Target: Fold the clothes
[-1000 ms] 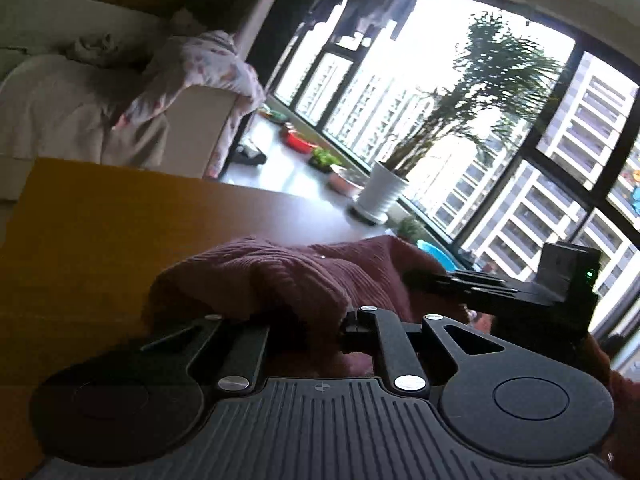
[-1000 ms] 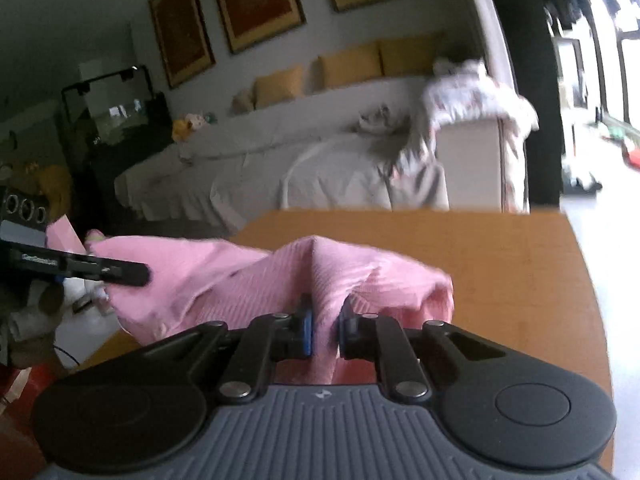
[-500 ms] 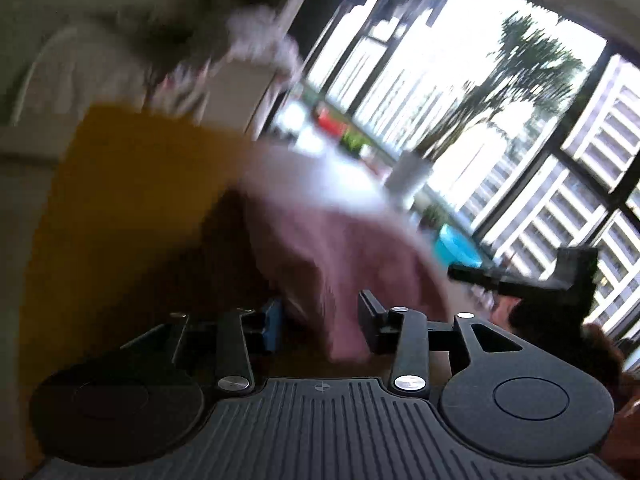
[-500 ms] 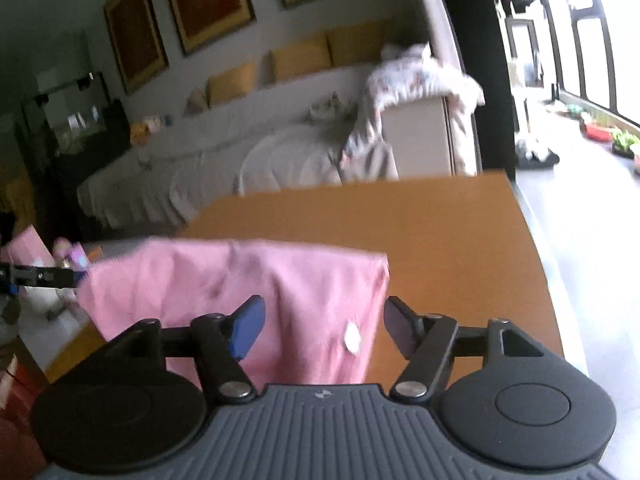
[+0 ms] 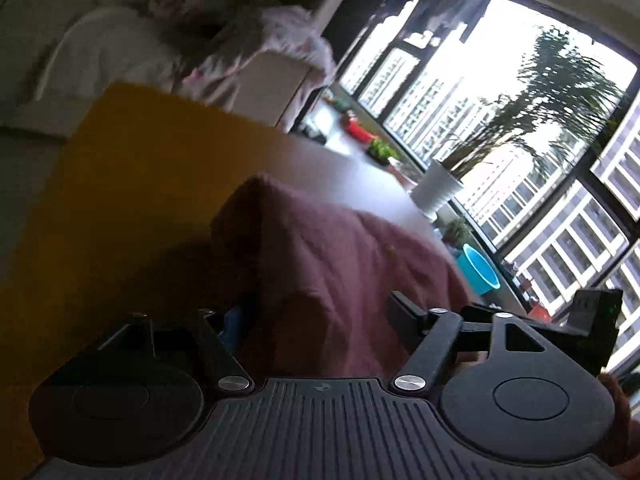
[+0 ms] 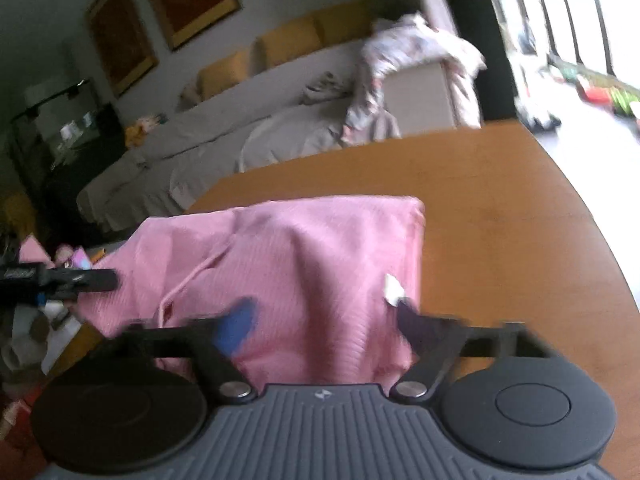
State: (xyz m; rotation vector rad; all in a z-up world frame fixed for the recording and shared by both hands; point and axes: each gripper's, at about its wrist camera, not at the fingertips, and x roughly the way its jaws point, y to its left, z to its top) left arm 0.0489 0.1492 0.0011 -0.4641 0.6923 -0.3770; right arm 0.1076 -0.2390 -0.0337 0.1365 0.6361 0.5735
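Pink ribbed-knit garment with a thin drawstring (image 6: 320,264) lies bunched on the orange-brown wooden table (image 6: 500,208), humped rather than flat.

Right gripper (image 6: 324,320): fingers spread wide, cloth passing between and under them; whether either pad touches the fabric, cannot tell. A small white tag sits just ahead of the right-hand finger (image 6: 416,324); the drawstring runs just ahead of the blue-padded left-hand finger (image 6: 236,324). The squared far corner of the garment lies ahead and slightly right of the fingers. The cloth's long axis runs crosswise to them, trailing left toward the other tool.

Left gripper (image 5: 320,316): fingers also spread wide, the garment (image 5: 332,256) mounded between and ahead of them, its peak ahead-left. Nothing clamped, so far as the blurred view shows.

Judgement: both tools sit at the near edge of the cloth, one toward each end of it. This fits either a fold laid down and let go, or a fresh grip being lined up.
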